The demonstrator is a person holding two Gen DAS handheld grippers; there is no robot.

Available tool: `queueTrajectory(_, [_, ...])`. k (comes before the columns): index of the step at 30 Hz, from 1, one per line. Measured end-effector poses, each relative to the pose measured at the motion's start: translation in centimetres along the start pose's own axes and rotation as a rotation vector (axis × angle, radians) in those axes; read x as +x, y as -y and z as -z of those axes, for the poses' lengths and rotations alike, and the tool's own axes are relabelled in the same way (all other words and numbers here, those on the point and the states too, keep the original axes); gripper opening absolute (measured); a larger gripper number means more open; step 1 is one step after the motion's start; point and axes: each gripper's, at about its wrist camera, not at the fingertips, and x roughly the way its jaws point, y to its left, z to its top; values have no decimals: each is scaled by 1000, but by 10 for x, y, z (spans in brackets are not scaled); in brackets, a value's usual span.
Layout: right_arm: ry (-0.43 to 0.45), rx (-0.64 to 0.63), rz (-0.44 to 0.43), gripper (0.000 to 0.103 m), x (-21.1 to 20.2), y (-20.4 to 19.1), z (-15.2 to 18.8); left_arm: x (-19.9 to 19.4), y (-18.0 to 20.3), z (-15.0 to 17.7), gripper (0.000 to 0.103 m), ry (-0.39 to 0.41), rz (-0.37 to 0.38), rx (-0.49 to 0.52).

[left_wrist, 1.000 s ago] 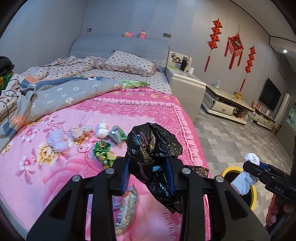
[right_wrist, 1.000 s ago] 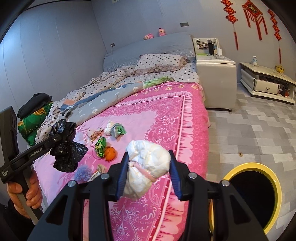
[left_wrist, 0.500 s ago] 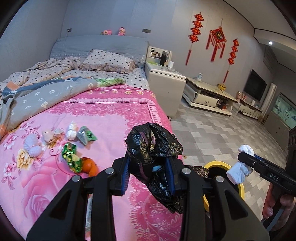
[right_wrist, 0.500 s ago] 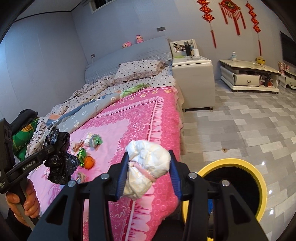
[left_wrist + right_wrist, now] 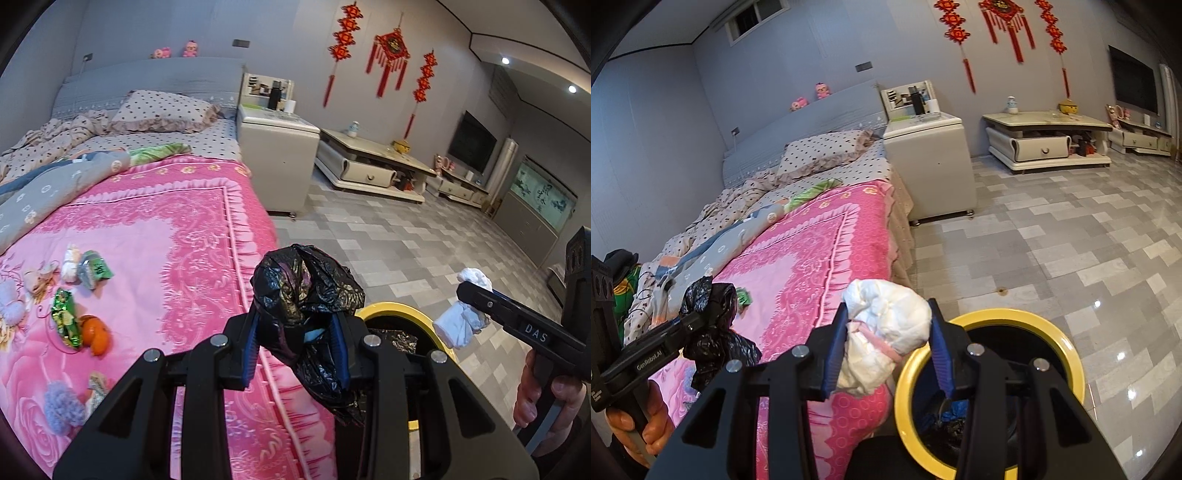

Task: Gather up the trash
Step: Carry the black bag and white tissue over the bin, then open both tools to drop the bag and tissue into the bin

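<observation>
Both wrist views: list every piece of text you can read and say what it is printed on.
"DAS" on the right tool, on the label at the side of its body, seen from the left wrist.
"GenRobot.AI" on the left tool, along its side, seen from the right wrist; smaller print below it is too small to read.
Green wrappers on the bed: print too blurred to read.
Red wall knots: the centre sign is too small to read.

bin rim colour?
Yellow rim on the trash bin, black liner inside. Clearest in the right wrist view.
</observation>
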Motion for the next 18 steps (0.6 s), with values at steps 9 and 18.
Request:
queueTrajectory(9, [-5,69,84,39,7,48,5,48,42,9,31,-76,57,49])
queueTrajectory(18, [-24,112,179,39,22,87,13,102,73,30,32,-165,96,84])
